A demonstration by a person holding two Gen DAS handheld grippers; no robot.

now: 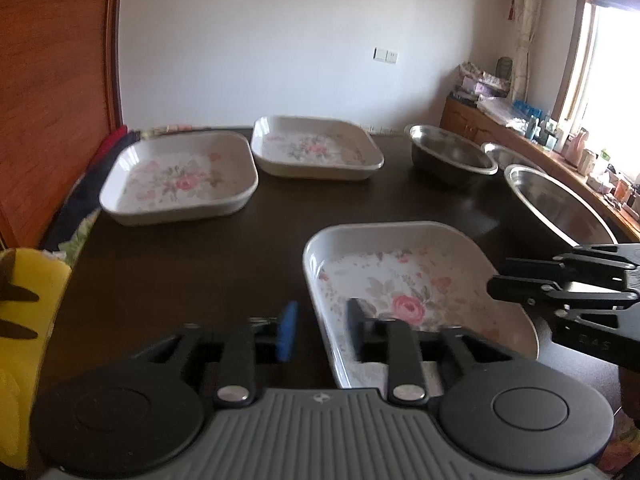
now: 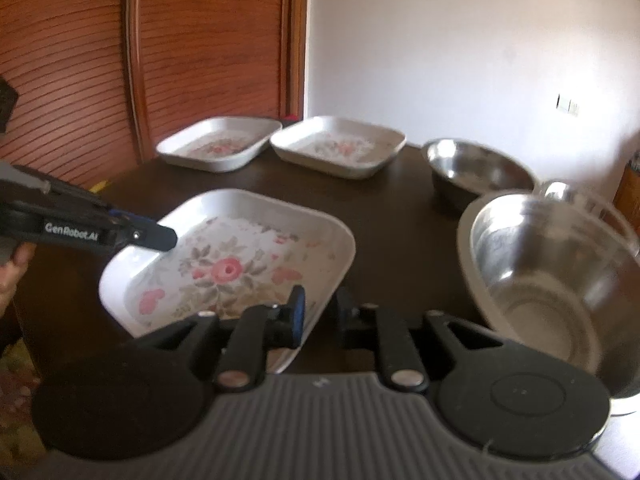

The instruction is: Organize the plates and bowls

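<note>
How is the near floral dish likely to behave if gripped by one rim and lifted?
The near floral dish looks rigid, so it should not flex. Its glossy, sloped rim may slip between the pads. Wide and shallow, it would probably tilt when held by one edge.

White wall (image 1: 280, 40), slatted wooden door (image 2: 80, 60), bright curtained window (image 1: 616, 80).

Near plate (image 2: 248, 256) in front — 2 plates behind, bowls (image 2: 476, 168) to its right.
</note>
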